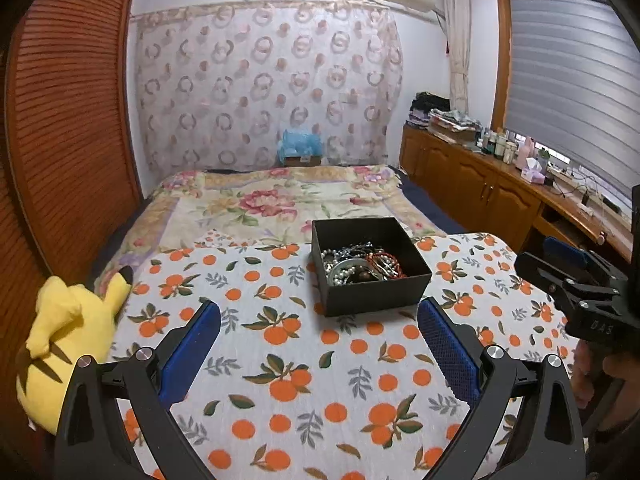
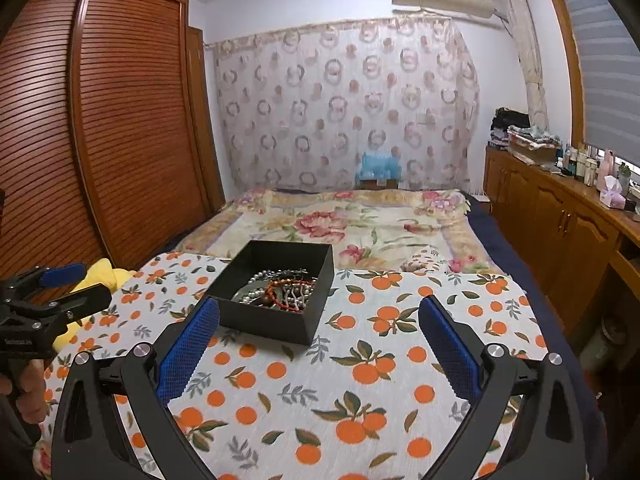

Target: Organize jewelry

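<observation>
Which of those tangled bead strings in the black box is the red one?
The red bead bracelet lies at the right of the black box; the pearl strands beside it are silvery white.

Near side: bare orange-print table [image 1: 304, 360] cloth between both tools and the black box [image 1: 370, 268]; nothing lies on it.
Box top: no lid, its opening is reachable from above; the jewelry [image 1: 360, 266] heaps below the rim.
Left edge: a yellow plush toy [image 1: 68, 332] leans against the table's side.
Left tool [image 1: 319, 312]: jaws spread wide, only cloth between them.
Right tool [image 2: 319, 312]: jaws spread wide; its left finger [image 2: 192, 344] overlaps the box's near corner in the right wrist view.
Behind box: the bed [image 2: 360, 224], flat.
</observation>
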